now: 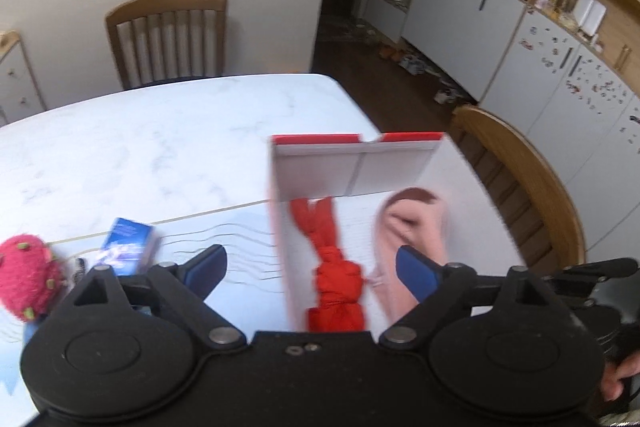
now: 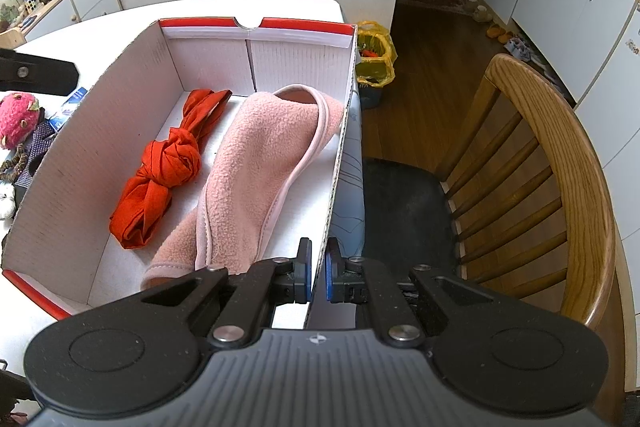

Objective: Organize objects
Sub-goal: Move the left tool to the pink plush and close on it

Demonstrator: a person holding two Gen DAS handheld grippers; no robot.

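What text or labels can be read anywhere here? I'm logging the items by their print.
No text can be read.
Blue packet: printing on it, too blurred to read.
Box: red and white, no words showing.
Right gripper: a small round mark on its body, no letters.
Stickers on the cabinet doors: too small to read.

**What we cannot make out**

In the left wrist view, motion blur smears the white cardboard box with red rim [image 1: 320, 143], the knotted red cloth [image 1: 336, 279] and the small blue carton [image 1: 128, 247]; we cannot read its print. The gripper body hides the cloth's near end. In the right wrist view, the box wall covers most of the pink fuzzy plush [image 2: 16, 119], and the patterned items beside it stay unidentifiable.
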